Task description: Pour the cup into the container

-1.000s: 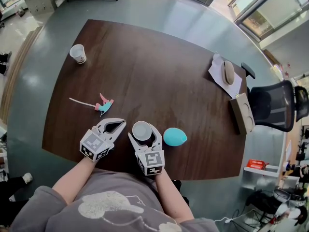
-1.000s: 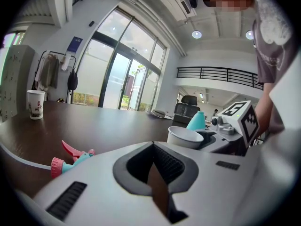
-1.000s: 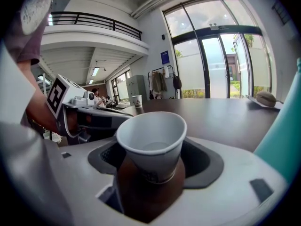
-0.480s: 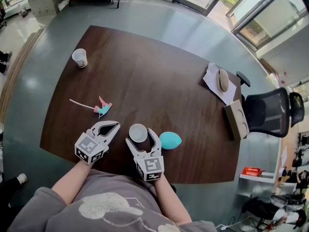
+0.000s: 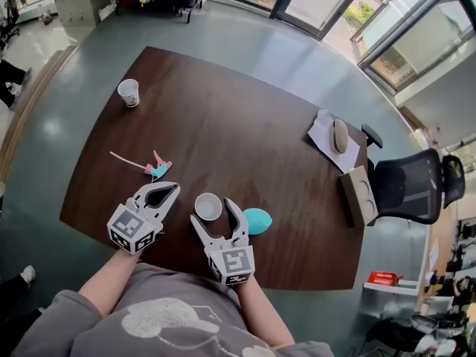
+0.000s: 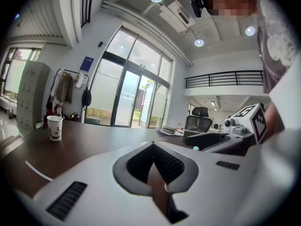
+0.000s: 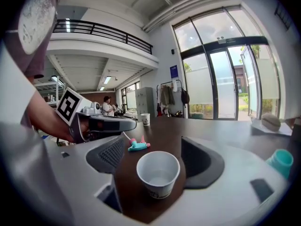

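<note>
Near the table's [image 5: 245, 117] front edge, your right gripper [image 5: 213, 213] has let go: a second ago its jaws hugged the paper cup [image 7: 158, 173], and now they stand wide apart with bare wood showing on both sides of it. The cup stands upright on the table between the fingers [image 7: 110, 155], out toward their tips, touching neither pad, and it looks empty inside. That reads as a cup set down after pouring, so the task is likely done or nearly so. The teal container [image 5: 256, 220] lies just outside the right jaw. Your left gripper [image 5: 167, 192] rests with its jaws together on nothing, left of the cup.
</note>
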{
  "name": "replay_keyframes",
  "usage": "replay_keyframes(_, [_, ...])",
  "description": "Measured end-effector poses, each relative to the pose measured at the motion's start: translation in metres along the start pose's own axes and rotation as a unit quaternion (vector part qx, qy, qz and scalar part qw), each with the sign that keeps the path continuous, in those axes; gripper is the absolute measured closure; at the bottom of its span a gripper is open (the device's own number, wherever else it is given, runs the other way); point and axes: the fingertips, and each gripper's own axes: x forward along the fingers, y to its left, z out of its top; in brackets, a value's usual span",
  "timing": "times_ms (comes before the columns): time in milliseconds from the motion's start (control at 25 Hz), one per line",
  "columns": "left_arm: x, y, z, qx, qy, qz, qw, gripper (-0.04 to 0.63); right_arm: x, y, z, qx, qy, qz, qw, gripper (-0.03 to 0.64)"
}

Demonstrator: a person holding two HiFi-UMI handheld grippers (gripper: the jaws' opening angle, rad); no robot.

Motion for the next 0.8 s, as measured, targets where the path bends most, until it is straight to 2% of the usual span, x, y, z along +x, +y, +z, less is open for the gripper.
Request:
replay_keyframes(200, [0.0, -0.014, 0.023, 0.009, -0.017, 0.007, 0.9998, 0.589, -0.006, 0.006, 0.037, 0.005, -0.043, 0.023, 0.999, 0.249])
replay_keyframes(320, [0.0, -0.02, 0.038, 0.016, -0.026, 0.013, 0.9995, 0.589, -0.014, 0.007, 0.061, -0.007, -0.065, 0.018, 0.998, 0.309])
replay_keyframes(480, [0.001, -0.025, 0.053, 0.012, -0.043, 0.021, 0.9988, 0.589, -0.026, 0.006, 0.086, -0.022, -0.093, 0.011, 0.995, 0.354])
replay_keyframes(680, [0.006, -0.034, 0.068, 0.014, -0.059, 0.02, 0.998, 0.589, -0.038, -0.007, 0.101, -0.028, -0.106, -0.012, 0.994, 0.468])
replay_keyframes(800, [0.008, -0.043, 0.077, 0.018, -0.068, 0.015, 0.9974, 0.589, -0.047, -0.02, 0.114, -0.03, -0.117, -0.037, 0.992, 0.592])
